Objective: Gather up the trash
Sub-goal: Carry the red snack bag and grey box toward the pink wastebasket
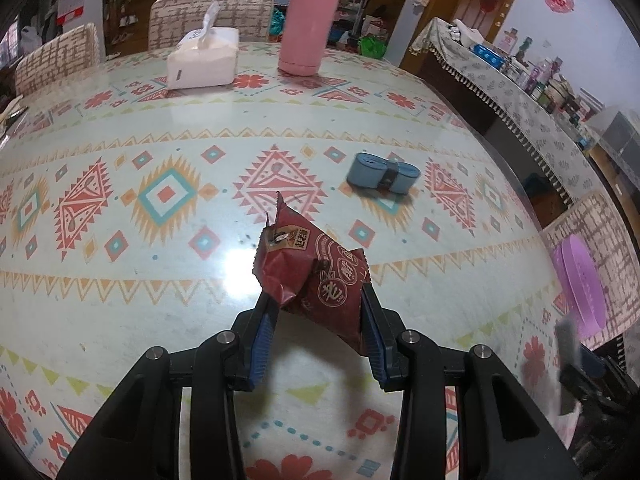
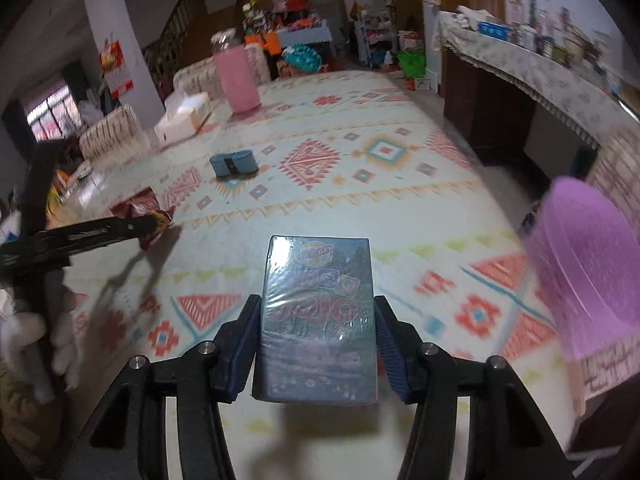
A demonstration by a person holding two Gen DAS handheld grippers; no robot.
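Left wrist: left gripper (image 1: 316, 312) clamped on red snack wrapper (image 1: 310, 270) above patterned table (image 1: 120, 280), Chinese print, sharp tissue pack (image 1: 204, 62), right wrist: right gripper (image 2: 316, 340) gripping cellophaned card box (image 2: 318, 320), label blurred unreadable, purple bin (image 2: 580, 272) at right edge.

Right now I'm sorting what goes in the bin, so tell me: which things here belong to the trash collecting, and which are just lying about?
Part of the job:
- red snack wrapper, held in the left gripper
- plastic-wrapped box, held in the right gripper
- purple bin, probably the trash's destination

Just lying about:
- tissue box
- pink bottle
- blue rolled strap
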